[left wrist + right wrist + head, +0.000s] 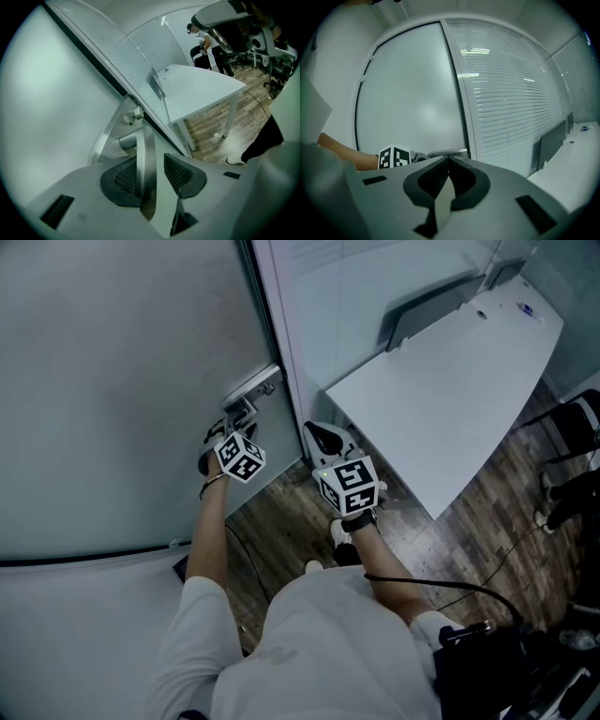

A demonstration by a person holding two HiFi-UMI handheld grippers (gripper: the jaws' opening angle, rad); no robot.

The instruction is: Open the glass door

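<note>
Plainly the step in hand is working the handle point(145, 164), and to do it well the left gripper point(232, 426) should close fully first. The lever stands between its jaws and lies against one pad, but a gap shows at the other, so the jaws are open around it and not clamped. Once both pads bite, I would press the lever down in one steady turn, then swing the door point(112, 381) while holding the lever low, so that the smooth metal does not slip out. The right gripper point(323, 439) is closed on nothing and hangs near the frame, just beside the left one; it should keep off the glass.

The door fills the left of the head view: a frosted, pale pane with a dark edge, seemingly shut. Its handle is brushed metal on a plate point(115, 131) at the pane's right edge
</note>
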